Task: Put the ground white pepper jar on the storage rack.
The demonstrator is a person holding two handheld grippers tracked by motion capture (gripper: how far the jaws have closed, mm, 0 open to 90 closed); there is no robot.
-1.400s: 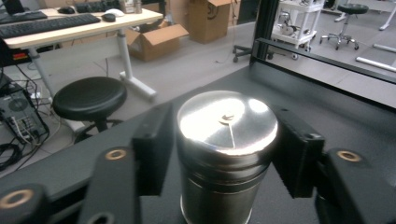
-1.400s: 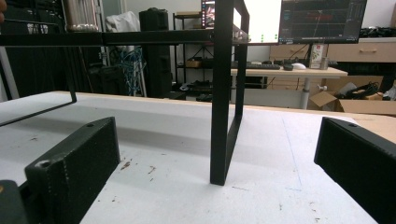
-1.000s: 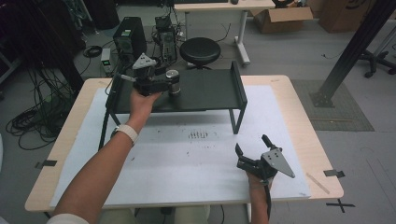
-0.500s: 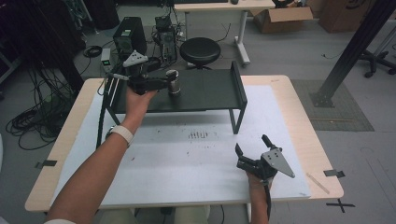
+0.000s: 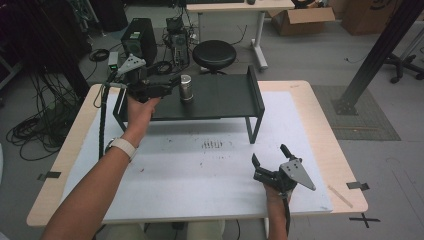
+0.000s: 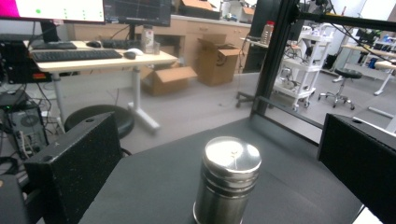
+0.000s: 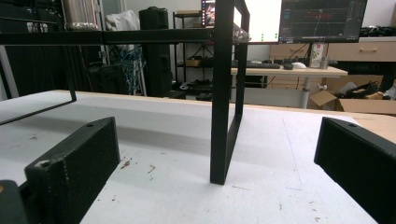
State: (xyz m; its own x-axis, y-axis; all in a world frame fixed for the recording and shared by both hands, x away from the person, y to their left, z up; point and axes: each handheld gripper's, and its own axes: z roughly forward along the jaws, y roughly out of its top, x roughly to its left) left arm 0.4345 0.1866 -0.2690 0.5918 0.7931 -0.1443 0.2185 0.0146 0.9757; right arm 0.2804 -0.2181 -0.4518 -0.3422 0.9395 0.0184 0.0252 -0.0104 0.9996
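We have just been opening our left gripper (image 5: 172,86), fingers now released from the metal shaker (image 5: 186,88) standing on the black shelf (image 5: 220,100), so next we back away left, our right gripper (image 5: 270,161) idle with fingers spread.

My left gripper (image 6: 224,186) looks along its two black jaws, which have just been opening and now stand wide apart. Between them, untouched, a steel shaker (image 6: 227,181) stands upright on the dark shelf (image 6: 154,186). Beyond, I see a round stool (image 6: 100,116).
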